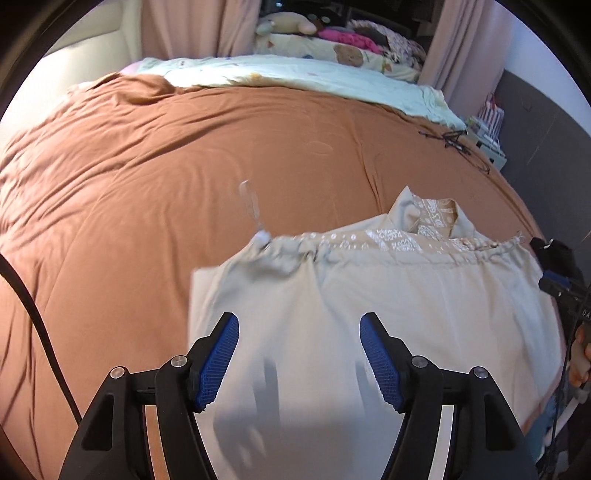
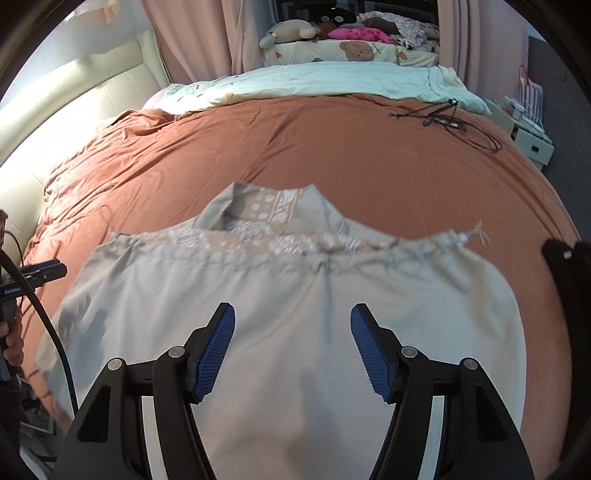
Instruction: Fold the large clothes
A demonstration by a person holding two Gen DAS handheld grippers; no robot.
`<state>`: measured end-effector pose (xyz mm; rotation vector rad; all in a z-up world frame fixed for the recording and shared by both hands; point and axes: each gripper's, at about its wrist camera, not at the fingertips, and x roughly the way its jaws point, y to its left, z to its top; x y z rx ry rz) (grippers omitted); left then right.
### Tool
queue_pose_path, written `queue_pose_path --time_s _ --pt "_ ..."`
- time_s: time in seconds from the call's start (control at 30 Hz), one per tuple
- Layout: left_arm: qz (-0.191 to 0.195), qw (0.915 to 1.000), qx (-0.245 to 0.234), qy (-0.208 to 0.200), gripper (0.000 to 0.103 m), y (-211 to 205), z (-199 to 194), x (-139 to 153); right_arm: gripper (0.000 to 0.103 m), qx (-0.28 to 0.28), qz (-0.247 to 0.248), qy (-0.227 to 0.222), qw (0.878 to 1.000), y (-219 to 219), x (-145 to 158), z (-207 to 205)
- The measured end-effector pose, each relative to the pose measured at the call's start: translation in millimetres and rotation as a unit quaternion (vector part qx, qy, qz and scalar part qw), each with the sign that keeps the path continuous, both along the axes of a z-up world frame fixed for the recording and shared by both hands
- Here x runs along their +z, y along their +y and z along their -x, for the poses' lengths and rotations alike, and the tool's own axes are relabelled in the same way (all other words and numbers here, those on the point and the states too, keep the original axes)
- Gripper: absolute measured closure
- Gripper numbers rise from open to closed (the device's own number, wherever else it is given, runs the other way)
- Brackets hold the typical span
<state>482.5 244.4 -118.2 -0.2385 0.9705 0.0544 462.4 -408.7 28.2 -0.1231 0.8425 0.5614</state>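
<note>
A large beige garment (image 1: 406, 295) with a drawstring hem and a patterned brown lining lies spread on the brown bed cover (image 1: 166, 166). It fills the near middle of the right wrist view (image 2: 295, 314) too. My left gripper (image 1: 299, 332) is open and empty, above the garment's left part. My right gripper (image 2: 292, 323) is open and empty, above the garment's middle. A clear plastic tag (image 1: 253, 203) sticks out at the garment's left drawstring end. The garment looks motion-blurred in both views.
A pale quilt (image 2: 314, 81) and pillows with soft toys (image 2: 288, 31) lie at the far side of the bed. Black cables (image 2: 454, 122) lie far right on the bed cover (image 2: 295, 147). A cream headboard (image 2: 55, 110) stands at the left. Boxes (image 2: 532, 144) stand beside the bed, far right.
</note>
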Motion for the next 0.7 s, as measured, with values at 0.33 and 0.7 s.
queue_pose_path --time_s 0.33,0.7 --pt "0.038 0.9974 0.061 -0.005 0.033 36 99 -3 0.040 0.013 -0.005 0.001 1.000 -10 20 70" --pt "0.121 0.9874 0.102 0.008 0.033 62 172 -42 0.046 0.034 0.009 0.025 0.999 6 10 115"
